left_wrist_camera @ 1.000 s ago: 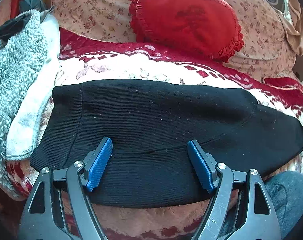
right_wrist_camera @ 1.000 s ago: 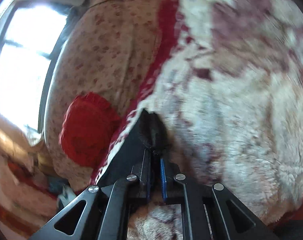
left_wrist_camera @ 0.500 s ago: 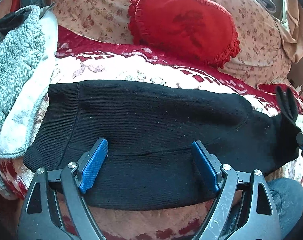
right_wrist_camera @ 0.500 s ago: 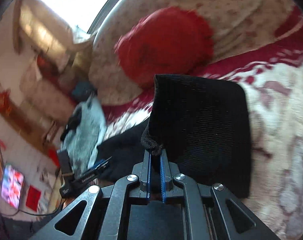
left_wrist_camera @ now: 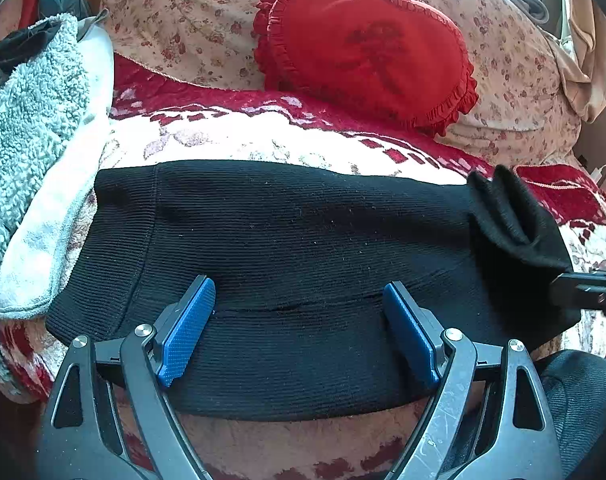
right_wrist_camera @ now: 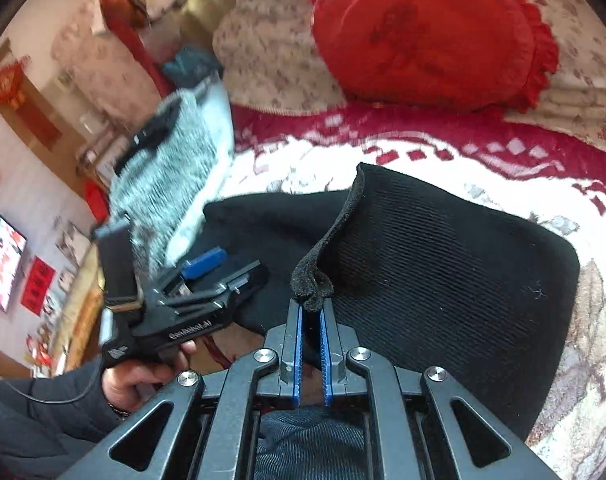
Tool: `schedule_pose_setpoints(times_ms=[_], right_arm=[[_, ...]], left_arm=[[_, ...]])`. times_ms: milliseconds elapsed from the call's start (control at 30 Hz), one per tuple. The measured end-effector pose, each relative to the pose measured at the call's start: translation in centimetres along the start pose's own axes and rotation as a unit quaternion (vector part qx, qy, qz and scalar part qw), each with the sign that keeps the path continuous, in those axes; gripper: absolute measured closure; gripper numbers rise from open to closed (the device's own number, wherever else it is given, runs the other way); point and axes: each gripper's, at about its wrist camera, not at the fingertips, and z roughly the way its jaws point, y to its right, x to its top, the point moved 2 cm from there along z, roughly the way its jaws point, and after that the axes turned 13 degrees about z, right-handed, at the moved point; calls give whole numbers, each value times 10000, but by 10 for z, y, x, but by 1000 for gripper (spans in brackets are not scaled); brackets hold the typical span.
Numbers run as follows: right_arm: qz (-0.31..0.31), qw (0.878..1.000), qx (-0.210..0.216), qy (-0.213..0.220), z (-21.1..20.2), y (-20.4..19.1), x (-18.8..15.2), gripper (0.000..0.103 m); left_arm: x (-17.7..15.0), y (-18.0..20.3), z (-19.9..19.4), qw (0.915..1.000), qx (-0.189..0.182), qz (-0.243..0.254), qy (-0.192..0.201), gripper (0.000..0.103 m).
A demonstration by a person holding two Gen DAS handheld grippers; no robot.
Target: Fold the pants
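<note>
Black ribbed pants lie crosswise on a red and cream blanket. My left gripper stands open low over their near edge, blue pads wide apart and pinching nothing. In the right wrist view it shows as the left gripper, held by a hand. My right gripper is shut on the bunched end of the pants, holding that end lifted and doubled back over the rest. From the left wrist view the raised end stands at the right, with the right gripper at the frame edge.
A red heart-shaped pillow leans on a floral cushion behind the pants. A grey fluffy cloth with a white towel lies at the left end. A knee in blue jeans is at the lower right.
My right gripper has swung round and carried the pant end leftward, over the rest of the pants. The left gripper has stayed put, with its pads a little wider apart.
</note>
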Motion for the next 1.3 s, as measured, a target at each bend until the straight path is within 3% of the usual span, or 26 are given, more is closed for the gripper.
schedule_pose_setpoints(times_ms=[233,300,400,467,567,633,700,733,767,833,967,1100,1233,1300], right_arm=[[-137,9928,-870,-808,40,3,0,93],[-169,9929,-765,-897,40,2,0,69],[-130,9961,-248,-837,26,0,-3,63],[-152,9991,52,-380,1,0,-3,63],[-292,9957,182,859,-58,24,-3,63],[-251,9840,-500,1694,-91,55,-5,63],[-184,9700,-1015,2202,-108,83,-9,75],[15,9684,-1101,2236,-112,96,-9,79],[180,9689,-1132,2192,-113,104,-8,87],[198,9708,-1073,2136,-109,106,-7,96],[191,9752,-1207,1845,-89,106,-2,100],[79,9814,-1205,1496,-59,101,5,100],[10,9810,-1659,1003,-20,105,8,101],[-162,9777,-1846,990,-6,105,6,102]], left_arm=[[2,1,1,9999,47,49,-73,17],[6,-2,-3,9999,-42,-16,-131,17],[15,-1,-19,9996,-274,-87,-13,17],[26,14,-39,9983,-398,276,327,17],[42,54,-62,9868,-919,1054,812,17],[50,85,-68,9741,-1286,1578,987,17],[55,116,-61,9634,-1485,1979,1030,19],[58,123,-57,9620,-1498,2048,1008,31],[62,133,-49,9619,-1490,2101,914,62],[70,140,-33,9683,-1349,1993,661,95],[78,137,-1,9792,-1167,1649,212,95],[61,119,31,9884,-808,1259,-262,95],[47,118,29,9894,-702,1267,-74,95],[45,118,31,9904,-664,1207,-75,95]])
